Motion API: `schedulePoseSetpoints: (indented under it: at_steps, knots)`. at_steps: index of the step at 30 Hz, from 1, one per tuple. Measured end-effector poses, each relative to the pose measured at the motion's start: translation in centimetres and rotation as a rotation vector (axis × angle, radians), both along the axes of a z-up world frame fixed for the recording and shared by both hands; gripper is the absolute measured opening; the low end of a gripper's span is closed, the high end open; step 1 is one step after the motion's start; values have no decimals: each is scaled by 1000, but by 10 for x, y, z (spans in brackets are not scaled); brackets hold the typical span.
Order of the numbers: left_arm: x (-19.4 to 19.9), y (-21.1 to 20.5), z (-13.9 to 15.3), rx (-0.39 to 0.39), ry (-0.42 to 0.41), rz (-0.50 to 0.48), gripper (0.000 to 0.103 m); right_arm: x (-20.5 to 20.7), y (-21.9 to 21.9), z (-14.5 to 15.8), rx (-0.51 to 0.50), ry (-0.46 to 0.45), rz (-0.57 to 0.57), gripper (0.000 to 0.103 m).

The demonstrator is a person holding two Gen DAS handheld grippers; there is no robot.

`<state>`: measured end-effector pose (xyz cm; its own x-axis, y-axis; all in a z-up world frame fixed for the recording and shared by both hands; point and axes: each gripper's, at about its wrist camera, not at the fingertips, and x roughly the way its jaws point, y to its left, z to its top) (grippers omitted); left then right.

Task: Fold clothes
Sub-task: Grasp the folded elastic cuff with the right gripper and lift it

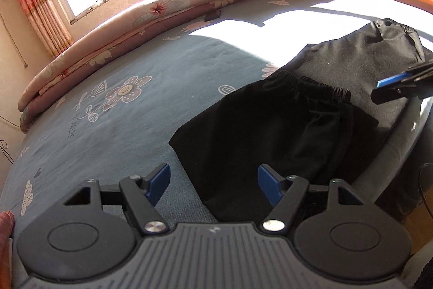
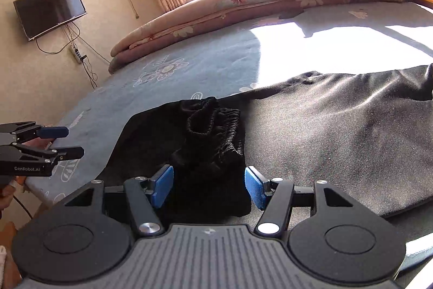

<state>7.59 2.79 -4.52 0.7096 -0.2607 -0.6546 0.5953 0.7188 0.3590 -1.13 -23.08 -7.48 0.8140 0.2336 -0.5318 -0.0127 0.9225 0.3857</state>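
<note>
white "genrobot.ai" lettering on left hand-held gripper, jaws apart; right hand-held gripper apart over black shorts.

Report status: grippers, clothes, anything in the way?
Left gripper open, empty. Right gripper open over black shorts. Shorts folded, lying partly on grey garment. Bed ahead, nothing blocking.

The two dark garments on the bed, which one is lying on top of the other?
The black shorts, with the gathered elastic waistband, lie on top; the larger grey garment spreads underneath, reaching into the sunlight.
</note>
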Motion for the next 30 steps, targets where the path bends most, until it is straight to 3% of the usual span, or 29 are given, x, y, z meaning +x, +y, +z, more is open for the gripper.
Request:
schedulePoseSetpoints:
  at_steps: [5, 16, 23, 27, 30]
  knots:
    - [-19, -19, -32, 85, 23, -102, 73, 0, 10, -6, -7, 24, 8, 64]
    - [-40, -34, -72, 275, -142, -121, 73, -6, 3, -22, 2, 83, -37, 64]
    - [-29, -31, -72, 308, -165, -81, 73, -3, 6, -26, 1, 102, -24, 64]
    - [-25, -19, -76, 373, -174, -51, 74, -2, 9, -23, -1, 81, -9, 64]
    - [-23, 0, -71, 329, -145, -24, 75, -1, 10, -15, 0, 48, 3, 64]
